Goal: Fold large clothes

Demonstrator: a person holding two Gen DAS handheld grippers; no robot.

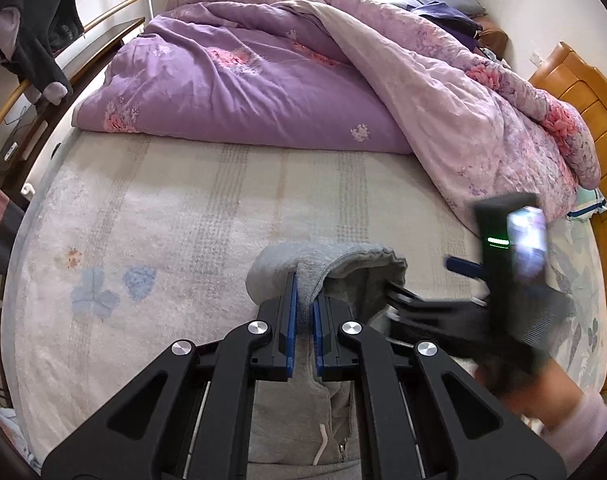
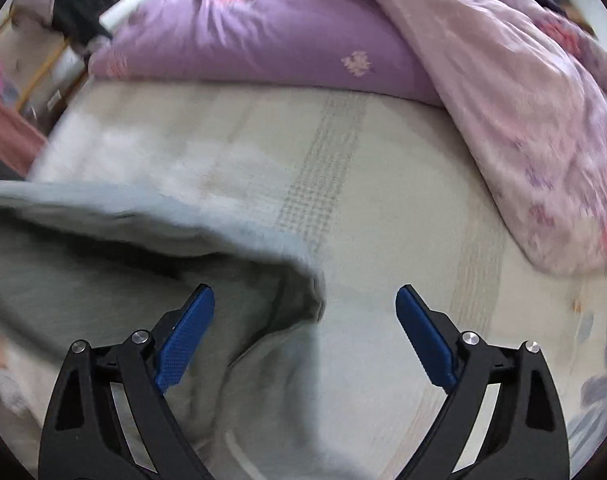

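A grey hoodie [image 1: 335, 276] lies at the near edge of the bed, with a drawstring and zip showing below my left gripper. My left gripper [image 1: 303, 308] is shut on a fold of the hoodie and holds it raised. In the left wrist view my right gripper [image 1: 399, 300] sits just right of that fold, blurred, in a black-gloved hand. In the right wrist view the right gripper [image 2: 305, 312] is open, with the hoodie [image 2: 151, 280] under and beside its left blue finger [image 2: 183, 340]; its jaws hold nothing.
A pale patterned bed sheet [image 1: 163, 232] covers the mattress. A purple floral duvet [image 1: 239, 80] is heaped across the far side. A wooden headboard [image 1: 583, 96] stands at the right. Dark clothes [image 1: 43, 40] hang on a rail at the far left.
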